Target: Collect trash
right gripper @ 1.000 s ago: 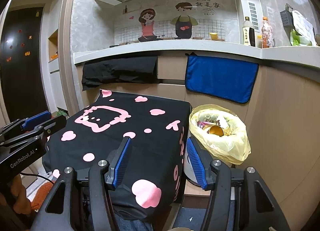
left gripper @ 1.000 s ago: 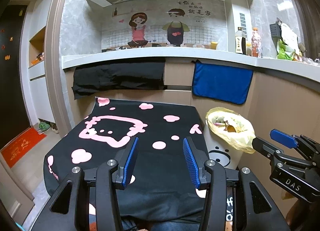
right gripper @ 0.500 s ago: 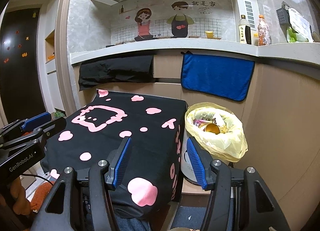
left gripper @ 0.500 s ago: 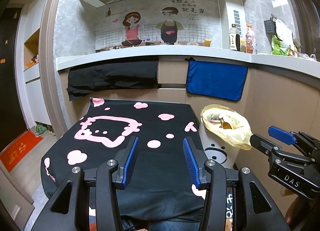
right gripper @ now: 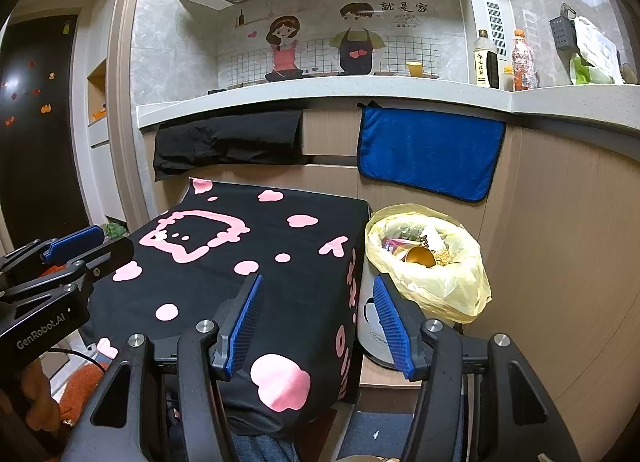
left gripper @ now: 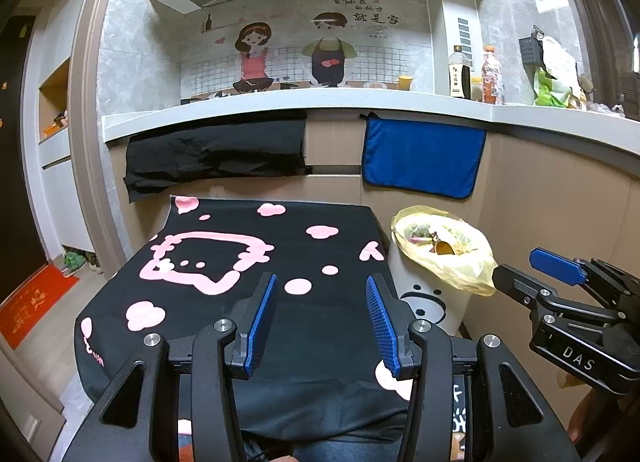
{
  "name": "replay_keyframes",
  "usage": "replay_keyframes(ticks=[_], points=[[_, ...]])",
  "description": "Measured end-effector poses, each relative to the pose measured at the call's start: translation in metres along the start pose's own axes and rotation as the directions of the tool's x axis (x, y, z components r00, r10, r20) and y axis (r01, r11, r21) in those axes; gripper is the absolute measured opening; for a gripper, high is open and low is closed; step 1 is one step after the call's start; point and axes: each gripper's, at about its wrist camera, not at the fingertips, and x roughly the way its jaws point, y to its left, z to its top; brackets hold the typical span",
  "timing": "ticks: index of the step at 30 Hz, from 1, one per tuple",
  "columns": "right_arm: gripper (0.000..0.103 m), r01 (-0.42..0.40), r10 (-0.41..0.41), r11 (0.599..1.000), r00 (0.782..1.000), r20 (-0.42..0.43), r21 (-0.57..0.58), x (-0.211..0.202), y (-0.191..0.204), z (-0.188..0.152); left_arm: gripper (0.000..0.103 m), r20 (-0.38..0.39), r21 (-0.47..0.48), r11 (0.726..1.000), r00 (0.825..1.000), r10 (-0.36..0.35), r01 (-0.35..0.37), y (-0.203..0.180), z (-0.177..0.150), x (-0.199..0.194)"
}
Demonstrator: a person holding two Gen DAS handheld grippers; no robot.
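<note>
Counter: a pale stone worktop (left gripper: 304,102) runs along the back wall and bends toward the right; bottles (left gripper: 460,72) stand near its right bend.
Table: a low table under a black cloth with pink cartoon shapes (left gripper: 256,262) sits in front of the counter; its right edge is just beside the bin.
Hanging cloths: a black cloth (left gripper: 216,154) hangs from the counter front at the left, a blue towel (left gripper: 420,158) at the right, above the bin.
Trash bin: a white bin with a face drawn on it (left gripper: 424,298) stands on the floor at the table's far right corner; its yellow bag liner (right gripper: 452,286) is folded over the rim.
Trash: mixed scraps and an orange cup-like piece (right gripper: 420,254) lie inside the liner, filling it near the top.
Left gripper (left gripper: 322,318): spread wide, holding nothing, over the near part of the table.
Right gripper (right gripper: 320,320): spread wide, holding nothing, over the table's right edge, one blue pad (right gripper: 390,326) in front of the bin.
</note>
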Motion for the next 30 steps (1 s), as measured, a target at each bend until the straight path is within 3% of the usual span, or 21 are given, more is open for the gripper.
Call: replay_keyframes(ticks=[30], points=[[0.054,0.009,-0.009,1.0,1.0,0.001,0.005,-0.0011,-0.0041,-0.0017,0.047,-0.008,0.004,1.0,1.0,-0.004,0.004,-0.0046,-0.0007,0.0009]])
